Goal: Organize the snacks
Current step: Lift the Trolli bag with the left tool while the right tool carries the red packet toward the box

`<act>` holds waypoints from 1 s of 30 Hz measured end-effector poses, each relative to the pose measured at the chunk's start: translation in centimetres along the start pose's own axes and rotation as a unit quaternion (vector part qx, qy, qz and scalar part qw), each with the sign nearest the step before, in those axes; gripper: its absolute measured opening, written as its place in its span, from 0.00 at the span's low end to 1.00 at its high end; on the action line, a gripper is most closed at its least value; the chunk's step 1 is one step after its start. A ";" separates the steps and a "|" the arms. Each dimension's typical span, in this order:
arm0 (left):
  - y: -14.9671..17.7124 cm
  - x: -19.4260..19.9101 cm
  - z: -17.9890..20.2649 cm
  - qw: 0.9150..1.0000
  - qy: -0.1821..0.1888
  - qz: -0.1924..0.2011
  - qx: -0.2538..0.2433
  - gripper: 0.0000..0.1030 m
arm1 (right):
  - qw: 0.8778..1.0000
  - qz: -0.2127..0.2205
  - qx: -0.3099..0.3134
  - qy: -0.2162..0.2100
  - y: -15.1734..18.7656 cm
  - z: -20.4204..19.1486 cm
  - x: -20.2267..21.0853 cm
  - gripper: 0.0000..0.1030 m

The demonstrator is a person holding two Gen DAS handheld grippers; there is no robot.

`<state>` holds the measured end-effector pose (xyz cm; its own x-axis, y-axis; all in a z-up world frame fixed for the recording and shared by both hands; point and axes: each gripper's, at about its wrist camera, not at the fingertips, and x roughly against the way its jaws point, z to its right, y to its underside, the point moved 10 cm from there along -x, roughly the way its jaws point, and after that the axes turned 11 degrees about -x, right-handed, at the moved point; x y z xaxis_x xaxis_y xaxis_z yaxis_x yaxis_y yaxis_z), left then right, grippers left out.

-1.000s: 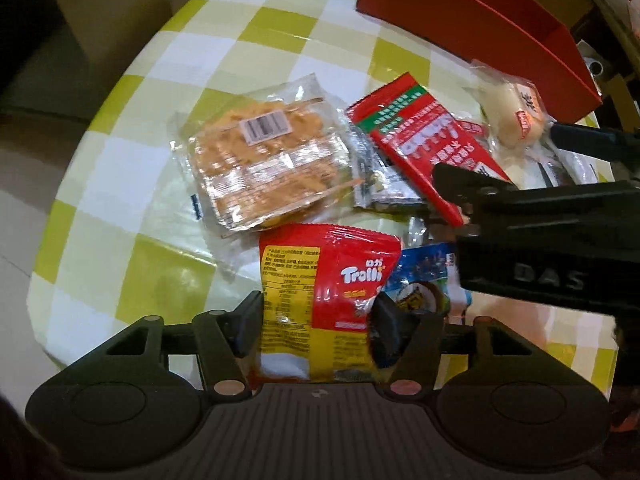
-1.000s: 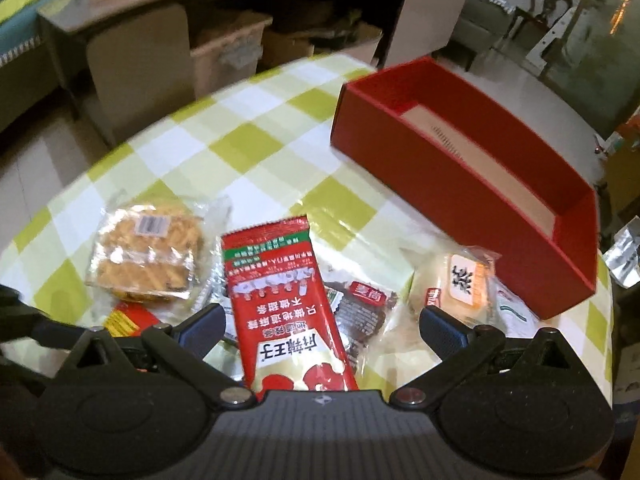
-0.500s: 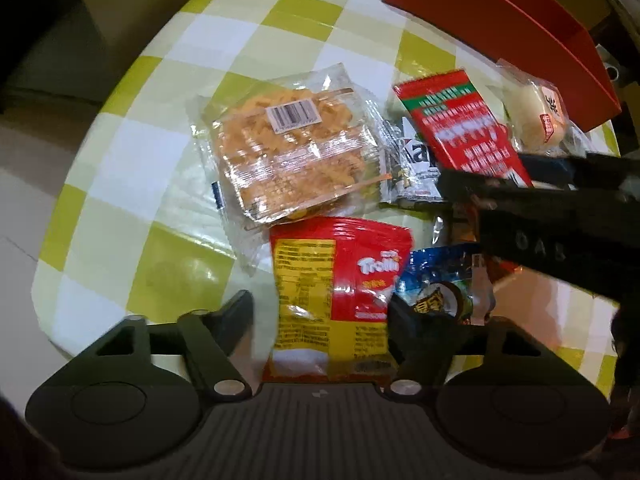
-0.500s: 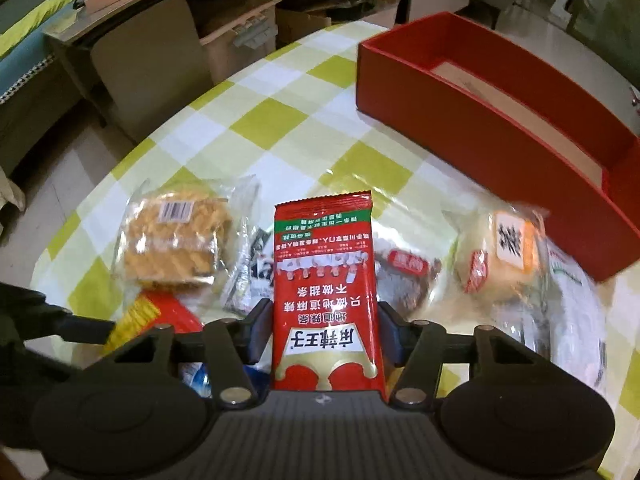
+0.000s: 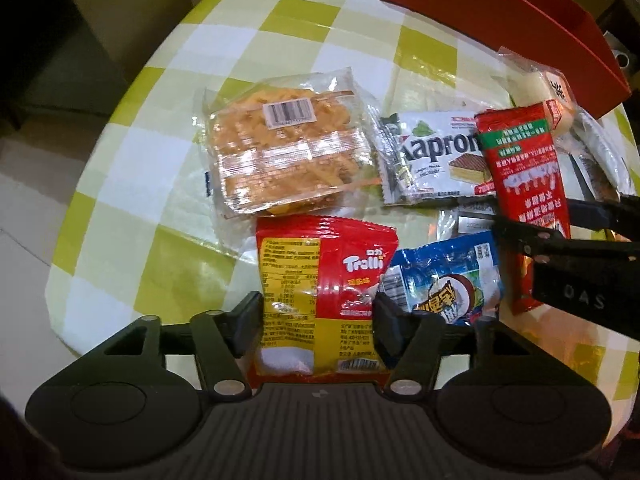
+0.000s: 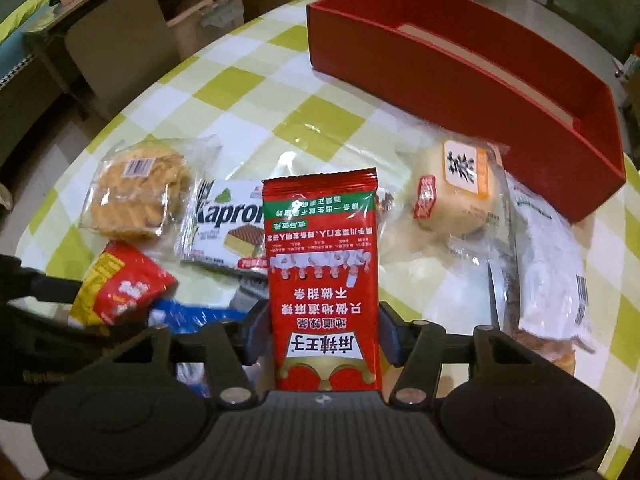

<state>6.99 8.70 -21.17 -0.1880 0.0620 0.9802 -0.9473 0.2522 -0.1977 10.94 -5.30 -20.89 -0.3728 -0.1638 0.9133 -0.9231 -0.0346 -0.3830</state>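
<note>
My left gripper (image 5: 318,322) is shut on a red and yellow Trolli packet (image 5: 320,276), held near the table's front edge. My right gripper (image 6: 322,338) is shut on a long red snack packet (image 6: 322,264) and holds it lifted above the pile; this packet also shows in the left wrist view (image 5: 524,168). A red open box (image 6: 480,76) stands at the back of the checked table (image 6: 248,92). On the table lie a clear packet of orange crackers (image 5: 284,148), a white Kapron wafer packet (image 5: 432,160), a blue packet (image 5: 444,280) and a wrapped bun (image 6: 460,192).
A white plastic-wrapped packet (image 6: 548,256) lies at the right of the pile, next to the box. A chair (image 6: 120,44) and storage boxes (image 6: 208,20) stand beyond the table's far left edge. The round table edge (image 5: 92,184) runs close on the left.
My left gripper opened, then shut again on the Trolli packet. My right gripper closed on the long red packet and lifted it, uncovering the Kapron packet.
</note>
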 end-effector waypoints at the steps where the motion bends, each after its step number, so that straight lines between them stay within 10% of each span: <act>1: 0.0 -0.1 0.2 1.000 -0.002 0.000 -0.003 0.74 | 1.000 0.003 -0.004 -0.001 -0.2 -0.1 -0.1 0.65; 3: 0.2 -0.4 0.2 1.000 -0.015 -0.001 -0.007 0.91 | 1.000 0.003 -0.008 0.001 -0.2 -0.1 -0.5 0.70; 8: 0.4 -0.9 -0.4 1.000 -0.029 -0.004 -0.004 0.92 | 1.000 0.005 -0.018 -0.003 0.4 0.0 -1.3 0.98; 17: 0.3 -0.8 -0.7 1.000 -0.022 -0.002 0.000 0.90 | 1.000 -0.012 -0.027 0.010 0.6 0.6 -1.9 1.00; 21: 0.1 -0.2 -1.5 0.999 -0.035 0.002 0.002 0.72 | 0.999 -0.005 -0.041 -0.006 0.6 1.3 -0.4 0.63; 30: -0.8 1.3 -1.8 0.999 -0.026 0.014 0.019 0.57 | 0.999 0.011 -0.046 -0.011 1.0 1.7 2.2 0.58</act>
<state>7.98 10.32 -19.71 -0.2267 0.0176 0.9738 -0.9507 0.2134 -0.2252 9.31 -7.41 -19.50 -0.3921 -0.1852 0.9011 -0.9197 0.0590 -0.3881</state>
